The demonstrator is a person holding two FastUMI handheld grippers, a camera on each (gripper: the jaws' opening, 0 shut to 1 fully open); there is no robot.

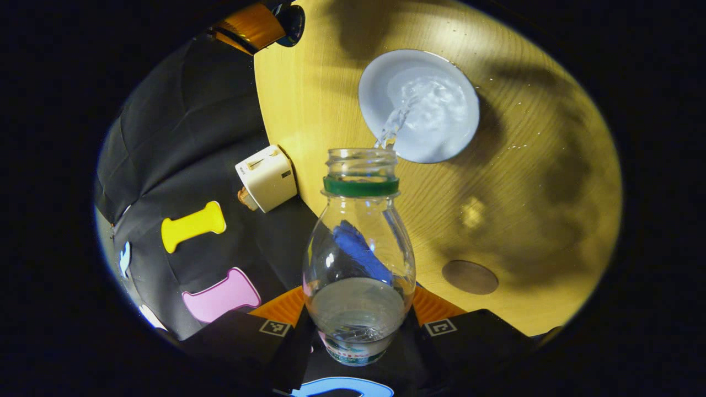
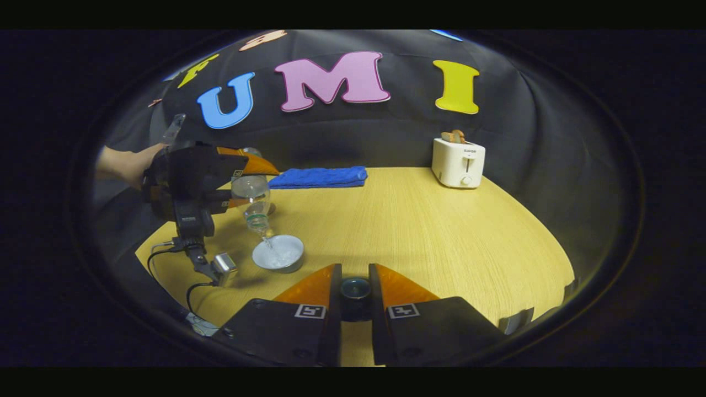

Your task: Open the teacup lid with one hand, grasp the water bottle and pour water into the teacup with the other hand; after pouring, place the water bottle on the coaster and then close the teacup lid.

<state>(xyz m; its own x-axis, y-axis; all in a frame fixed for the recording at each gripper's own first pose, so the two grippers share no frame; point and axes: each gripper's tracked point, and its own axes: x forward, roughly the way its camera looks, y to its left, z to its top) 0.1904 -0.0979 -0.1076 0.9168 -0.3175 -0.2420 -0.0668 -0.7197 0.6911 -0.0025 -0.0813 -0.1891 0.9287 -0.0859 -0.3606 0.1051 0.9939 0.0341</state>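
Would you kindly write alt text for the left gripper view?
The left gripper holds a tilted, uncapped water bottle, pouring a stream into the open teacup on the wooden table. A round coaster lies nearby.

Table (image 2: 419,231) bears teacup (image 2: 278,253), towel (image 2: 320,177), toaster (image 2: 458,162).

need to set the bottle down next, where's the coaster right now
In the left gripper view the coaster lies flat on the table, to the right of the held bottle and nearer the camera than the teacup.
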